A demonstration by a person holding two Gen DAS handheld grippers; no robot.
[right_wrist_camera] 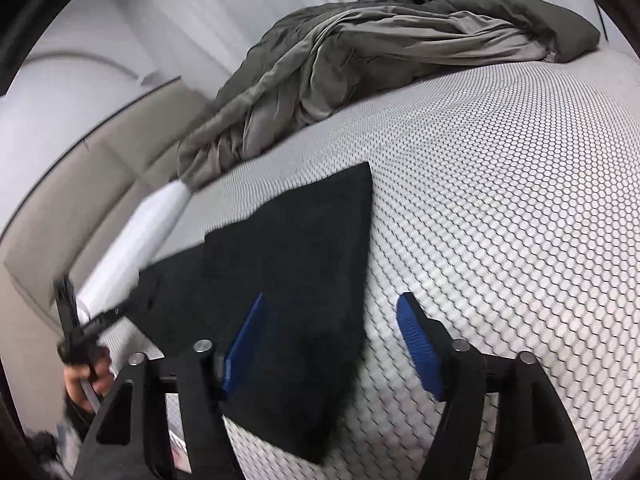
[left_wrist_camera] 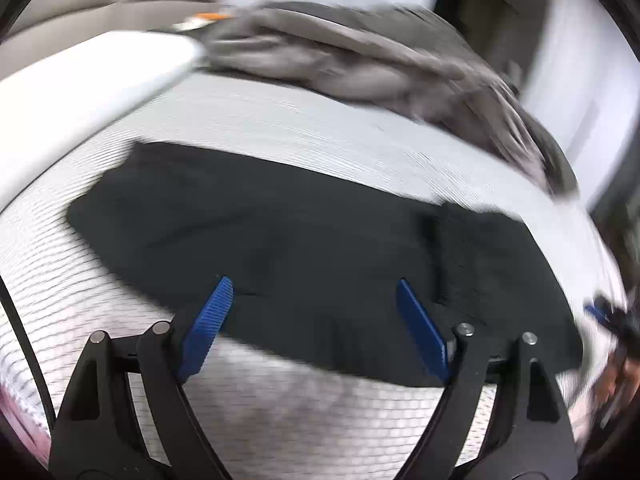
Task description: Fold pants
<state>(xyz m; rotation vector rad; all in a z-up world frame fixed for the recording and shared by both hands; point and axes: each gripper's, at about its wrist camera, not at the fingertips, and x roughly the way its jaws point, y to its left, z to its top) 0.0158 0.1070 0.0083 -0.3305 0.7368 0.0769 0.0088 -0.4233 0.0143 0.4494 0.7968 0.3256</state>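
Left gripper, right gripper: both wide open, holding nothing. Pants folded flat on mattress. Risk: blanket at 12 o'clock; careless regrasp drags fold open.

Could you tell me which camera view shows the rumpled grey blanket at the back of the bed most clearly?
The right wrist view: the grey blanket is sharp there, its folds distinct, though its near end blurs slightly. The left wrist view shows it smeared by motion blur.
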